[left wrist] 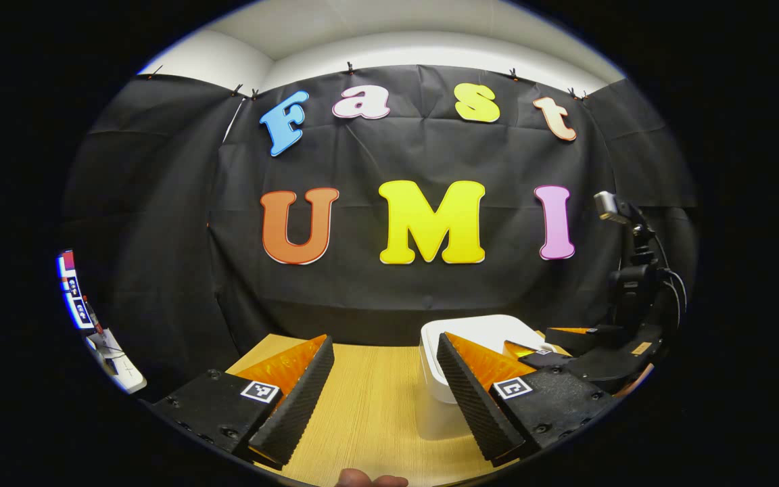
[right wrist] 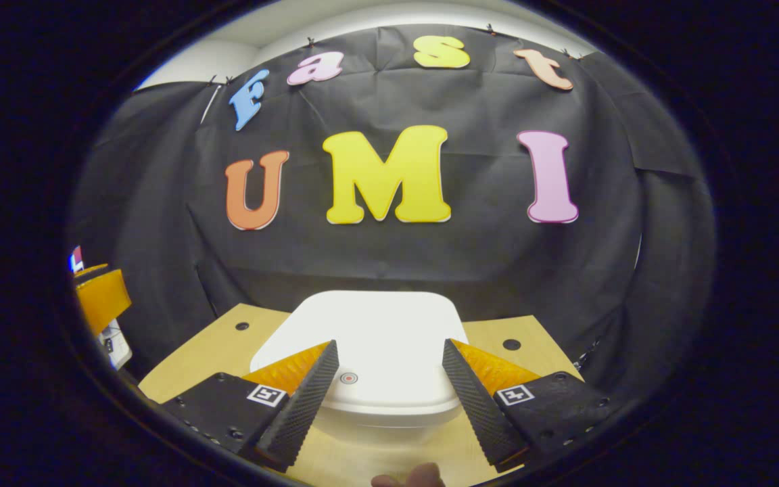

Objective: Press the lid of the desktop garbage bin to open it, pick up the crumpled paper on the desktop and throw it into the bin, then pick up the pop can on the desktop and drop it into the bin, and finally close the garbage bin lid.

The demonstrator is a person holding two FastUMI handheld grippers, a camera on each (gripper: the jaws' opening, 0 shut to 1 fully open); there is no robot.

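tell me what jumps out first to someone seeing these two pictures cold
The white garbage bin stands out first: in the right gripper view it sits lid down on the wooden table, centred ahead of the open right gripper. In the left gripper view the open left gripper hovers over bare tabletop, with the bin off to its right.

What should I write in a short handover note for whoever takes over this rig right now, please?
Left gripper: open, holding nothing, above the wooden table, with the bin off to its right.
Right gripper: open, holding nothing, directly in front of the white garbage bin, lined up with the small round mark near the lid's front edge.
Lid: lying flat, closed.
Crumpled paper and pop can: I cannot place them from these views.
Whether anything is binned yet cannot be told; locate both items before going on.
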